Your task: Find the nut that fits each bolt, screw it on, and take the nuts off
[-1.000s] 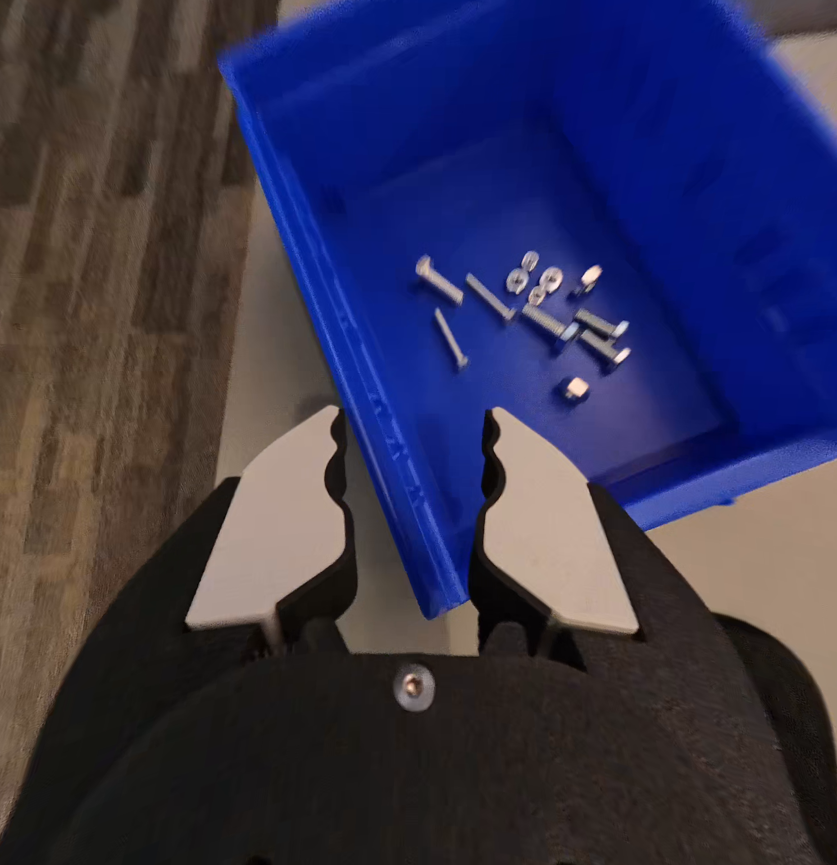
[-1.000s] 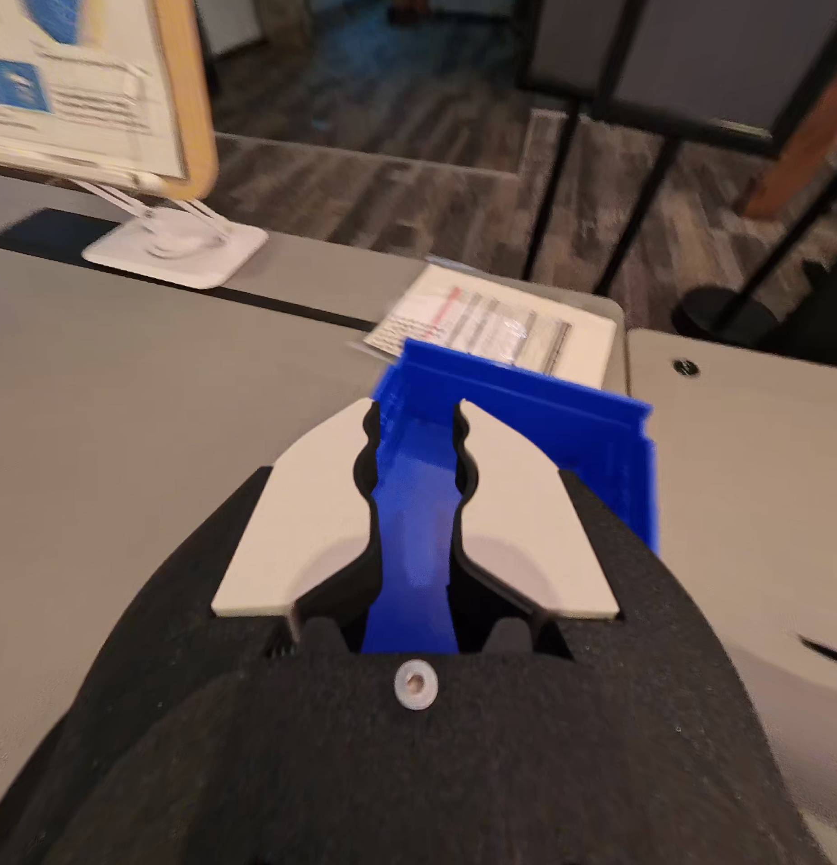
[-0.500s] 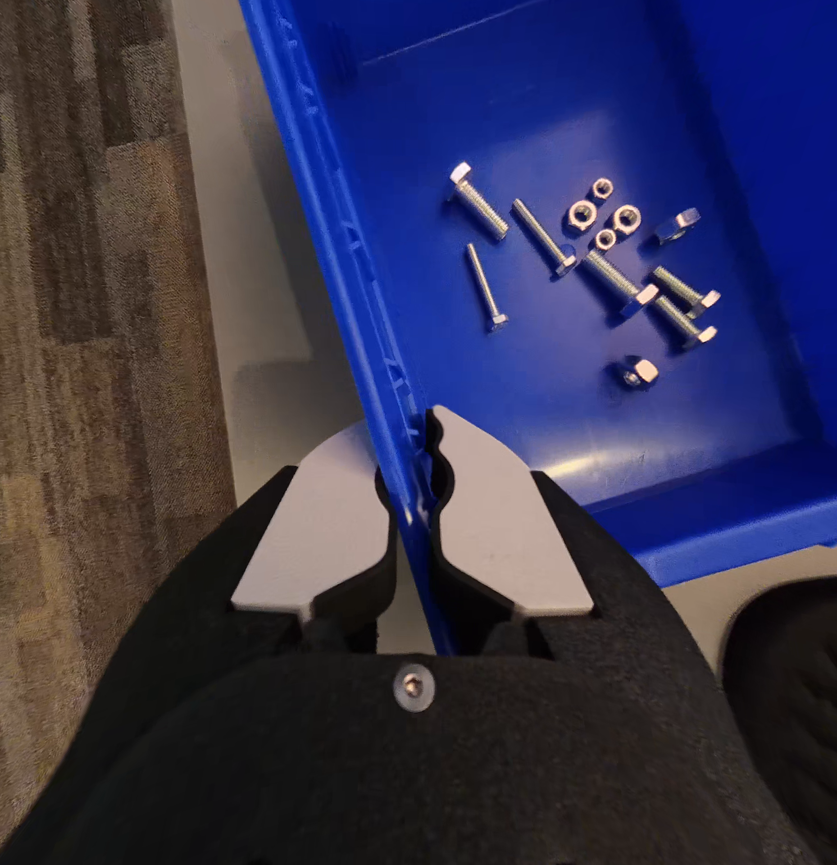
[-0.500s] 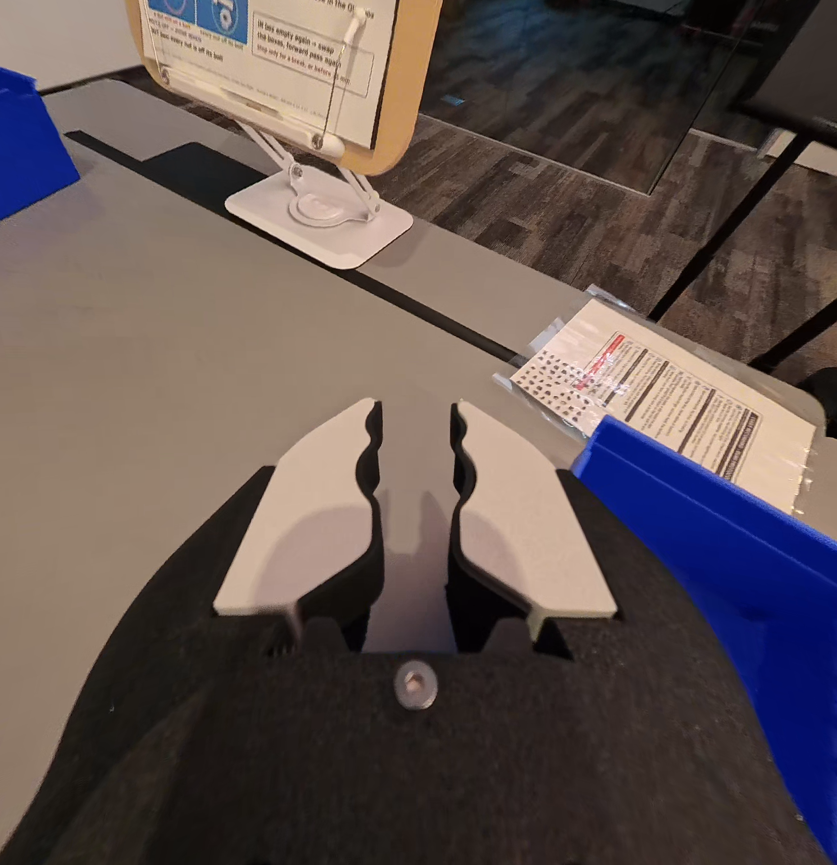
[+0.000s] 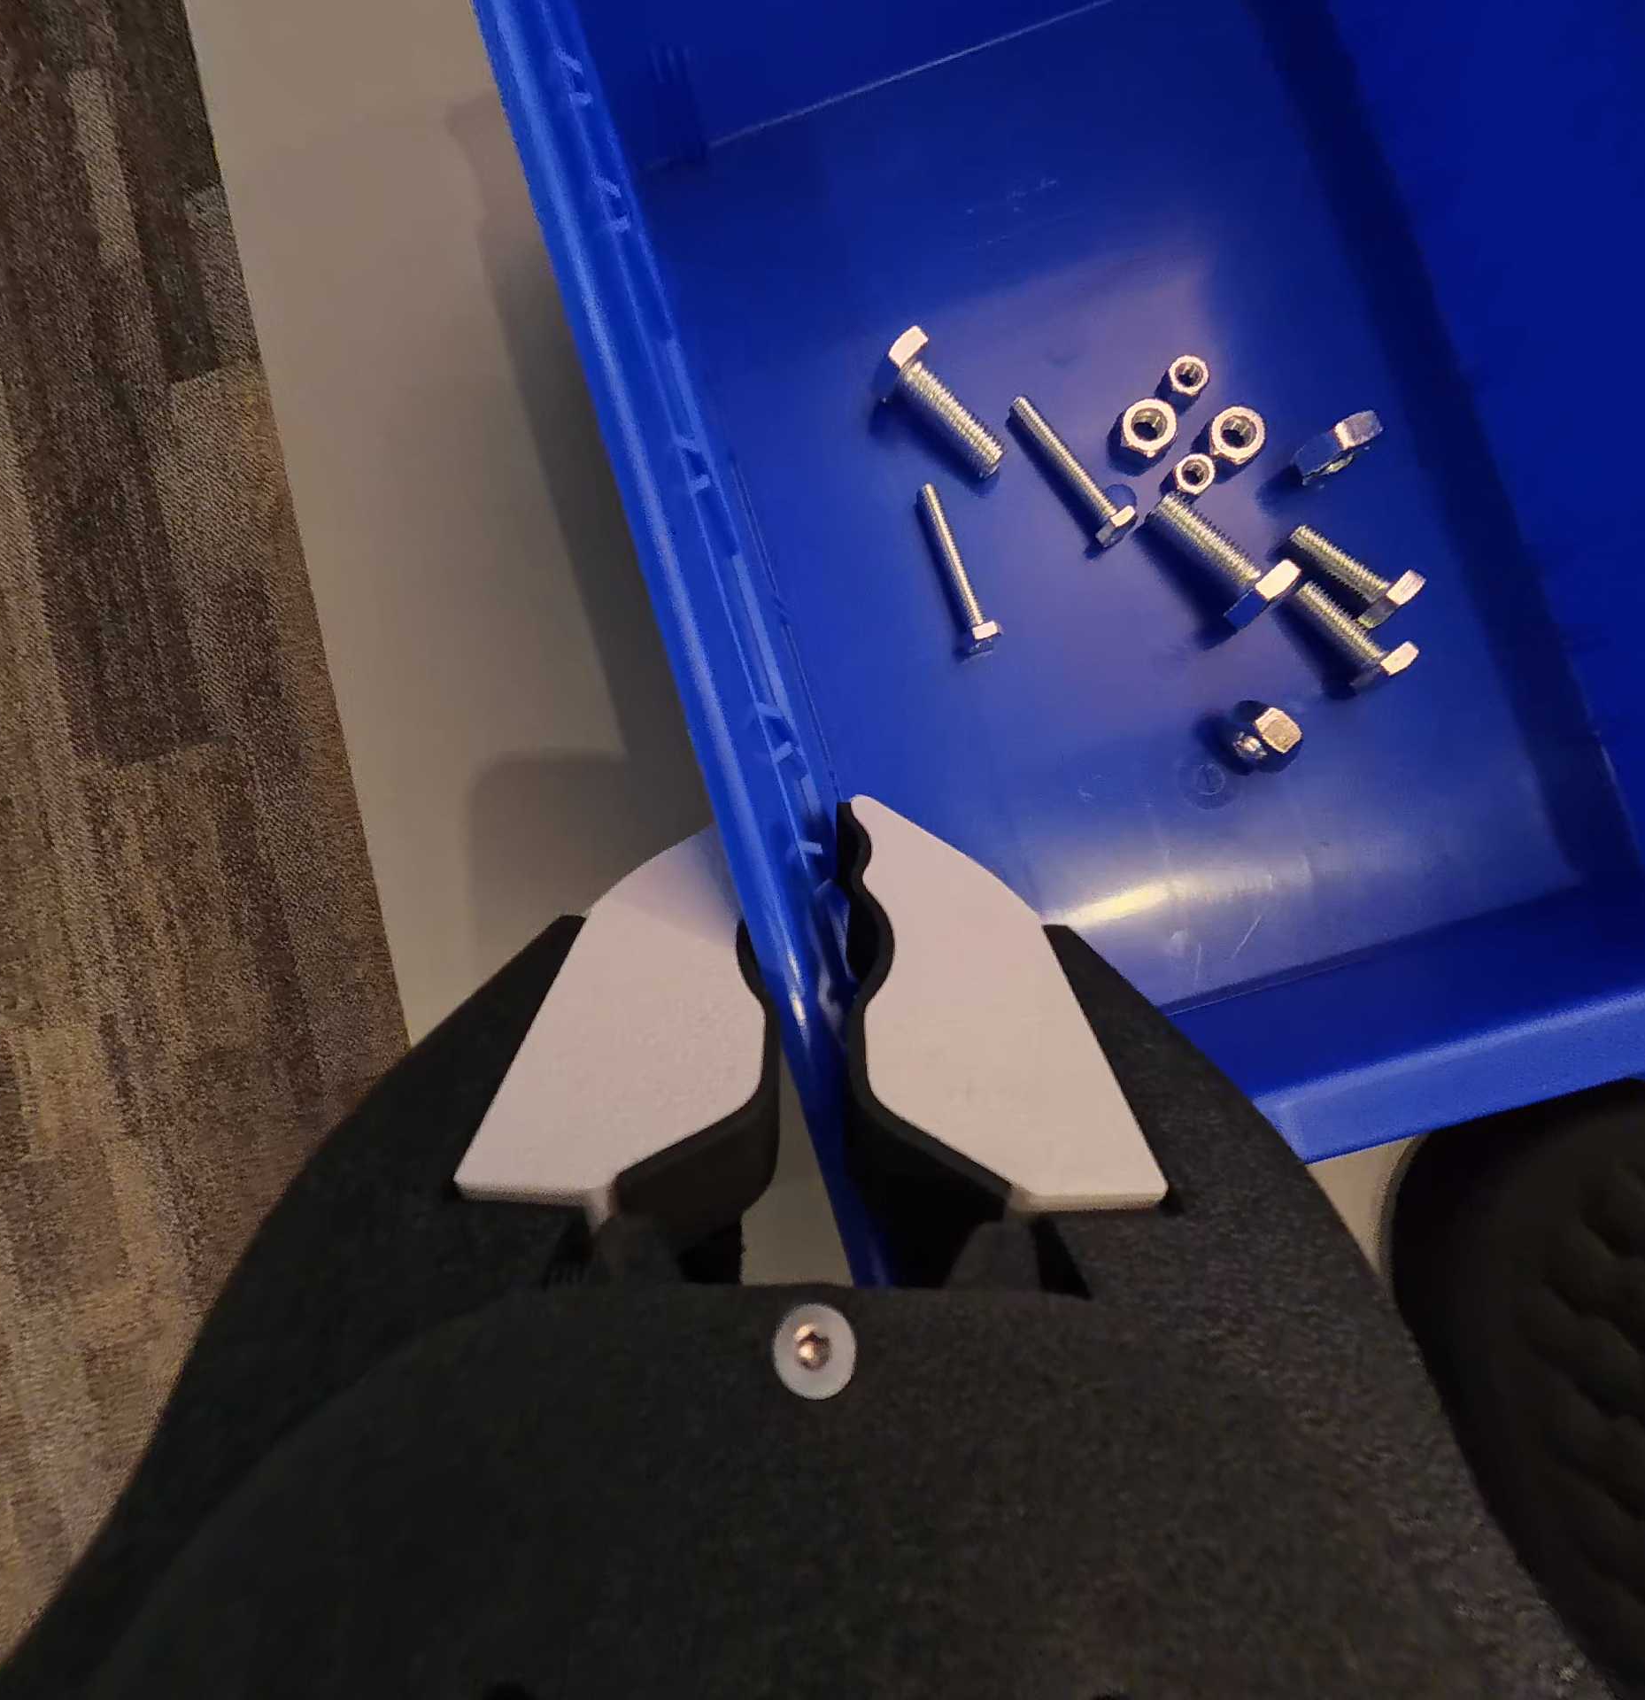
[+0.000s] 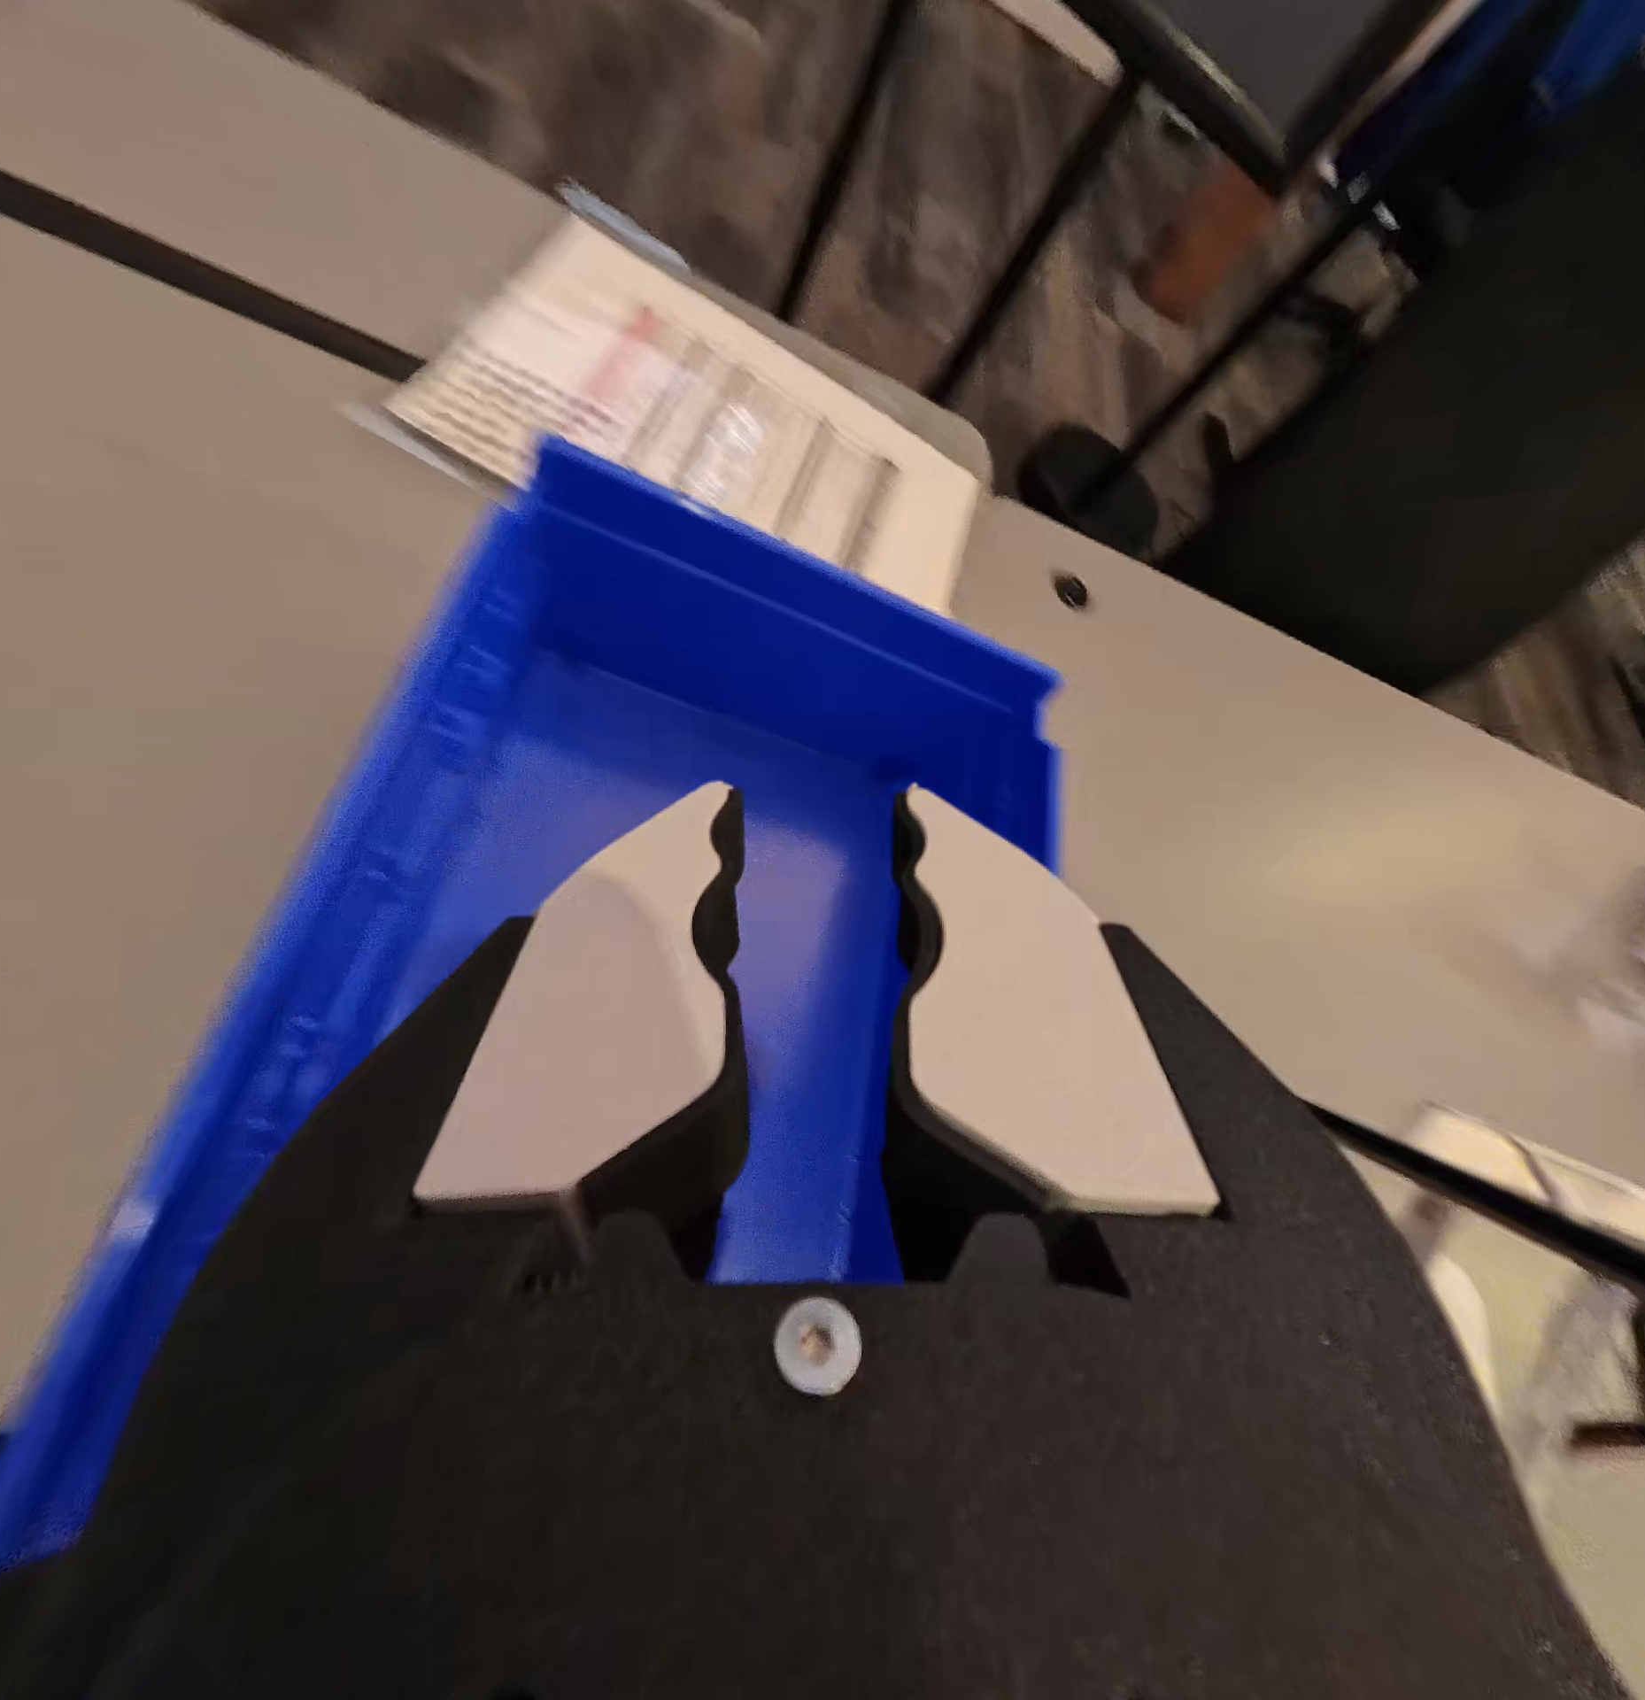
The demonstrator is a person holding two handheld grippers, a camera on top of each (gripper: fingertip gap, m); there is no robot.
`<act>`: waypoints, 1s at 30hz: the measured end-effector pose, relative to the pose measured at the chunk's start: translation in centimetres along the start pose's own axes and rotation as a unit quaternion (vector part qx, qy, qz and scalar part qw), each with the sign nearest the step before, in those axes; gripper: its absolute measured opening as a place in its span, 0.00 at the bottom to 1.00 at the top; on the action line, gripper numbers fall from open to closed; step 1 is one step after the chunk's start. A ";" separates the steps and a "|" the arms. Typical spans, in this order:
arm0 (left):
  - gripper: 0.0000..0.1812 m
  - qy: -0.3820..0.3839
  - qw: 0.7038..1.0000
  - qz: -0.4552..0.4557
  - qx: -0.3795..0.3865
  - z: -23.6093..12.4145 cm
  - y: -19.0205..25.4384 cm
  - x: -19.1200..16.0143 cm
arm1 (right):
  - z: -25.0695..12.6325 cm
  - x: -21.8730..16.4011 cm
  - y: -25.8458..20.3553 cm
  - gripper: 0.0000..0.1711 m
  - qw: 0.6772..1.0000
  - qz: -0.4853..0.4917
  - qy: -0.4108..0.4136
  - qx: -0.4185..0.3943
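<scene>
My left gripper (image 5: 814, 883) is clamped on the side wall of the blue bin (image 5: 1122, 221), one finger outside, one inside, near the bin's corner. On the bin floor lie loose bolts (image 5: 943, 405) and nuts (image 5: 1145, 434) in a cluster, well apart from my fingers; one small nut (image 5: 1260, 736) sits alone nearer the front wall. The bin rests on a pale table (image 5: 386, 368) by its edge, carpet (image 5: 110, 644) beyond. My right gripper (image 6: 814, 800) hangs over the bin's interior, jaws apart, gripping nothing; that view is blurred. A printed sheet (image 6: 672, 396) lies just behind the bin.
</scene>
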State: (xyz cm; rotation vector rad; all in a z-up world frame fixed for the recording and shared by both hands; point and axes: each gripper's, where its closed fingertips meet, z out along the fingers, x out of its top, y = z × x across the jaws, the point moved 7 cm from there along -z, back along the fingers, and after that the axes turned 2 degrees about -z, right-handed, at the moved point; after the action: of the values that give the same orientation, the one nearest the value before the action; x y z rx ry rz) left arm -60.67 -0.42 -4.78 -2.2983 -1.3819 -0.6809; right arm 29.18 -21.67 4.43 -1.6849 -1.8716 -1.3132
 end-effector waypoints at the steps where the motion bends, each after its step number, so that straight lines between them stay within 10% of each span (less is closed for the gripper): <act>1: 0.05 0.000 1.000 0.006 0.002 0.0 0.1 0.0 | 0.2 -0.9 1.4 0.19 1.000 0.005 -0.019 -0.004; 10: 0.06 0.002 1.000 0.013 -0.011 0.1 -0.1 0.0 | 4.3 -7.7 4.3 0.34 0.982 0.112 -0.117 0.100; 21: 0.28 0.066 0.998 -0.009 0.006 -3.4 0.5 1.0 | 4.4 -7.9 7.7 0.34 0.986 0.093 -0.132 0.024; 27: 0.28 0.074 0.997 0.014 0.026 -5.4 2.5 1.5 | 6.4 -11.2 7.5 0.25 0.941 0.177 -0.242 0.158; 30: 0.28 0.084 0.995 0.021 0.040 -6.4 3.2 2.0 | 7.0 -12.2 6.9 0.03 0.910 0.226 -0.284 0.202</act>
State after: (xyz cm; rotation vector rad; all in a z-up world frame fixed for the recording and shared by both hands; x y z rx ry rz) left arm -58.38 -3.89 1.33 -2.1480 -1.2577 -0.7711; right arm 41.00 -24.57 -5.37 -2.2117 -1.6884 -0.2375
